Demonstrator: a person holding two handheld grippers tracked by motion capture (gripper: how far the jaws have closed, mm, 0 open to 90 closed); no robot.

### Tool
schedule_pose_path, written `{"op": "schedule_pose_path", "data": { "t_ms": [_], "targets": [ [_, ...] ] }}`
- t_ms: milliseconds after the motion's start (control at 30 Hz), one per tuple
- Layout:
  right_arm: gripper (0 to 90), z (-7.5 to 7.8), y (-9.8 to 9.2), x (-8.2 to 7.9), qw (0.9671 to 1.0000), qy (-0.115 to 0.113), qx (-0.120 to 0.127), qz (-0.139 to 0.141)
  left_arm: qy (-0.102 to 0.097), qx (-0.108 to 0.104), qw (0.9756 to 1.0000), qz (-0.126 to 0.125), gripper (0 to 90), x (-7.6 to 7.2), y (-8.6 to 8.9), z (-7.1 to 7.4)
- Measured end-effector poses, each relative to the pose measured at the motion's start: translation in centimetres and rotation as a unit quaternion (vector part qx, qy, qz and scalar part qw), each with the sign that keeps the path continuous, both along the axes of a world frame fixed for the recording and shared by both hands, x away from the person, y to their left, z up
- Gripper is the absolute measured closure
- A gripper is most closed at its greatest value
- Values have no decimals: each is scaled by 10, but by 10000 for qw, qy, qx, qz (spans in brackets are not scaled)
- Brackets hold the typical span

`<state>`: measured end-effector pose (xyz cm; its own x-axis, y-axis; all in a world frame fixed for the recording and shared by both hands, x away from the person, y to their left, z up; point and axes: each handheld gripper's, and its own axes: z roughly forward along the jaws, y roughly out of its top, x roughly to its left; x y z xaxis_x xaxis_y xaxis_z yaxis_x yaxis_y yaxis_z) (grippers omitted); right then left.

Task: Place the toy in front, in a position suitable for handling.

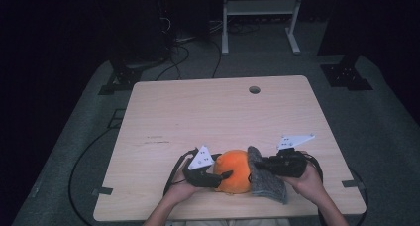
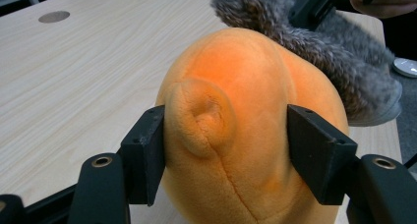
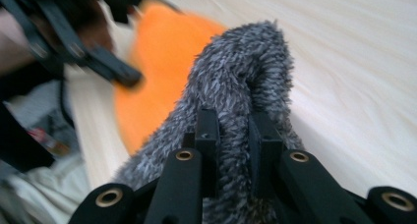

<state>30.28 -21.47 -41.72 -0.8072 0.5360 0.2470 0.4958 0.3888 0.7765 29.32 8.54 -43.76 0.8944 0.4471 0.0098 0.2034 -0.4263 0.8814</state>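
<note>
In the high view, an orange plush toy sits by the near edge of the wooden table, the left gripper on one side and the right gripper with a grey furry cloth on the other. In the left gripper view, both pads squeeze the orange plush toy. In the right gripper view, nearly closed jaws pinch a fold of the grey furry cloth.

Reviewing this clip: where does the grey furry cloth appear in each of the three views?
High view: grey furry cloth lies near the table's front edge, right of the orange plush toy, at the right tongs.
Left gripper view: upper right, draped behind the plush toy.
Right gripper view: centre, pinched between that gripper's jaws.
Shared landmark: the orange plush toy, touching the cloth in every view.
</note>
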Motion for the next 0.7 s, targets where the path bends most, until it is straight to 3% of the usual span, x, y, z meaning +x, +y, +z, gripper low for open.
{"op": "schedule_pose_path", "data": {
  "t_ms": [67,133,233,333,467,533,633,700],
  "targets": [
    [773,-5,-7,-2,9999,103,-98,-92,23,-6,10000,31,347,1,1,-1],
    [775,-3,-9,-6,9999,84,-23,-111,50,-3,9999,93,347,1,2,-1],
    [774,7,-2,-12,9993,-92,313,200,156,-38,9998,136,347,4,5,-2],
    [773,0,3,-11,9997,-115,40,206,240,-87,9996,134,347,6,9,-2],
    [774,-10,-9,-5,9994,12,-320,-117,313,-113,9993,191,348,9,11,-4],
    [774,-7,-10,-8,9997,-27,-211,-102,327,-101,9991,237,348,9,11,-4],
    [767,6,1,-18,9991,-222,251,267,352,-86,9989,298,350,9,10,-4],
    [765,6,9,-21,9989,-288,77,353,371,-77,9988,299,350,10,10,-4]
  ]
}}
